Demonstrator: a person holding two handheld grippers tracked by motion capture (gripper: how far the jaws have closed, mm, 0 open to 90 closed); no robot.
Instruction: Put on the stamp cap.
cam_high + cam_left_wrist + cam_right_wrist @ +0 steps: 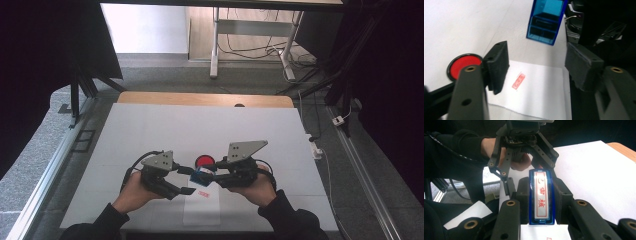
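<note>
- Two hand-held tools are working close together over the white-covered worktop (150, 130), near its front edge, and the job appears to be stamping a sheet of paper.
- One small white sheet of paper (541, 87) is lying flat on the worktop beneath the tools, already carrying a small red rectangular imprint (518, 81); its characters are too small to read.
- The right tool (541, 202) is gripping a translucent blue rectangular plastic stamp (541, 197) tightly between its closed jaws, holding it just above the paper's far edge; in the left gripper view the stamp's hollow blue body (546, 21) is hanging over the worktop.
- The left tool (536, 67) is standing about half open with nothing between its pads, just beside the stamp.
- One round red ink pad in a black rim (464, 65) is sitting open on the worktop, just beyond the paper.
- Judging by the finished imprint, the stamping step looks done; the next move probably calls for setting the stamp down upright, clear of the paper, without smudging the mark.
- The stamp's white top label is showing three red characters in a red border, the lower two seemingly "审核".
</note>
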